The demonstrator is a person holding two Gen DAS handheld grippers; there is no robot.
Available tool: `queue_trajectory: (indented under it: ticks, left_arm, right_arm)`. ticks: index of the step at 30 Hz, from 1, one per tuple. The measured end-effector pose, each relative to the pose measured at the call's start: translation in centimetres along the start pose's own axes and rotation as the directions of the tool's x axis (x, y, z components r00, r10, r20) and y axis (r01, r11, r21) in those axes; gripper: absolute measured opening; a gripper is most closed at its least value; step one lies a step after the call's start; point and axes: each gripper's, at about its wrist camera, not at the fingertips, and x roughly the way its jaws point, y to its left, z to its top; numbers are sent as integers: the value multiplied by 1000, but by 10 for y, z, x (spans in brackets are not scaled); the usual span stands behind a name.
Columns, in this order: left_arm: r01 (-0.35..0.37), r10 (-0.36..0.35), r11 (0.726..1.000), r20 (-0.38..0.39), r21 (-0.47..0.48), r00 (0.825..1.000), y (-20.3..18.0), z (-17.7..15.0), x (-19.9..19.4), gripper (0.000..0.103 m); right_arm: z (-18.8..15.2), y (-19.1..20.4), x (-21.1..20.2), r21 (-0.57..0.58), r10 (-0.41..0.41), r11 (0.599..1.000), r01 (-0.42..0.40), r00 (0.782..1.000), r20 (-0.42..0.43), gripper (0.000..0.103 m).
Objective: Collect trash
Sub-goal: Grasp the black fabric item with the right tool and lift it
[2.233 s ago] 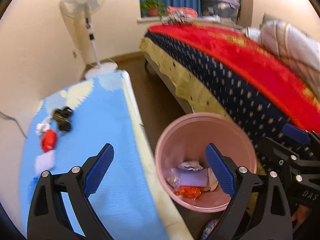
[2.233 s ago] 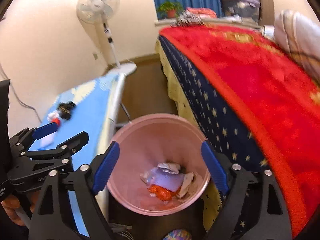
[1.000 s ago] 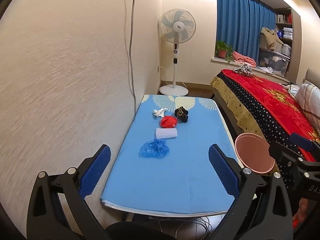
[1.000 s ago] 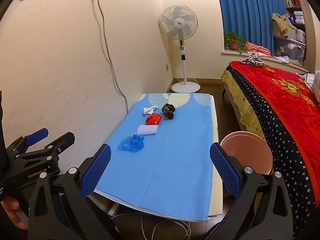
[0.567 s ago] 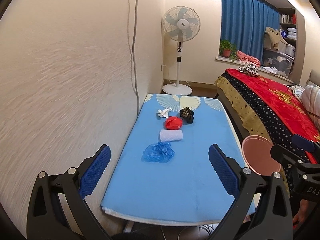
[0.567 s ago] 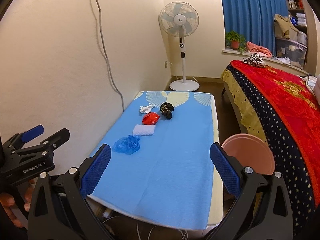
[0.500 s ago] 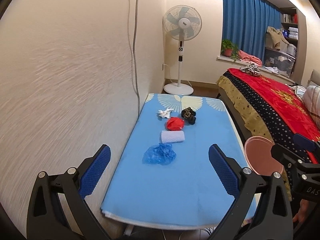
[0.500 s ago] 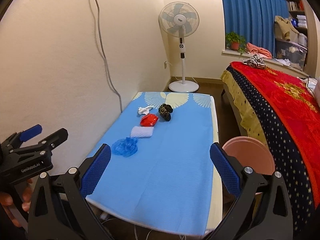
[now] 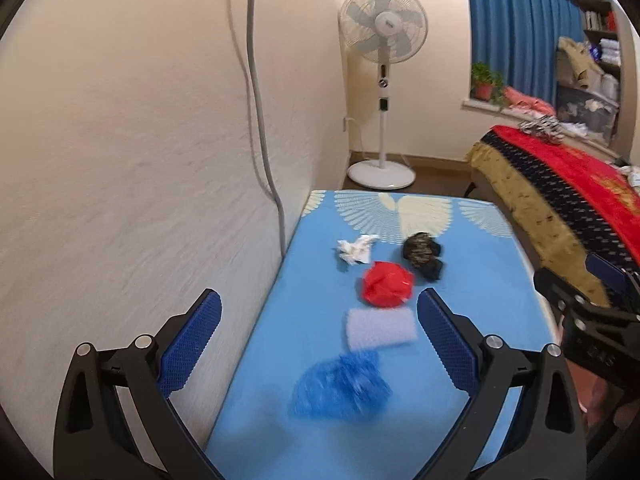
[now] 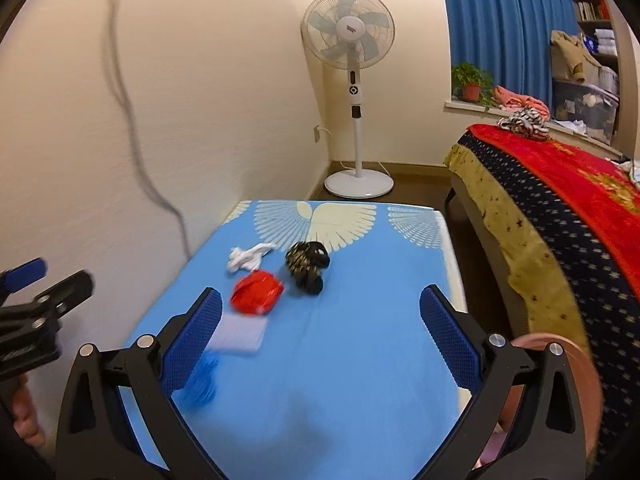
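Both grippers hang over the near end of the blue table (image 9: 472,280), each with its jaws spread wide and nothing between them: the left gripper (image 9: 318,342) faces the row of trash, and the right gripper (image 10: 320,342) sits further toward the bed side. The trash lies in a loose line on the cloth: a crumpled blue bag (image 9: 340,390) nearest, a pale folded pad (image 9: 380,326) just beyond it, a red wad (image 9: 386,284), a black bundle (image 9: 422,254) and a white tissue (image 9: 356,249) furthest off. The pink bin (image 10: 560,364) stands off the table's edge on the right gripper's side. The likely trouble is in the picking: the blue bag is thin and springy, so a pinch on a loose fold may slip free on the way across. The flat pad offers little to bite, and closing on it may snag the tablecloth. The red wad and pad sit close together, so a wide grab could drag both and drop one short of the bin.
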Motion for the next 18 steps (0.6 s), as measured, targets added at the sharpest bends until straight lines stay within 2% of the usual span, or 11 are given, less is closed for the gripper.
queue_trajectory:
  ticks: [3,7,14,18]
  left_arm:
    - [-25,25,1000,-26,2,999,0,3,35,95]
    - [-38,39,999,-54,16,998,-7,3,74,95]
    - [-47,48,999,-88,17,995,-13,-1,115,95]
    - [-58,60,998,-116,20,991,-12,-7,132,95]
  right_arm:
    - [-3,3,56,-2,-8,1000,8,1000,-22,97]
    - [-10,12,110,-20,-10,1000,9,998,-57,97]
    - [-4,25,175,-46,-18,999,15,998,-64,96]
    - [-2,24,199,-37,-21,999,18,997,-78,91]
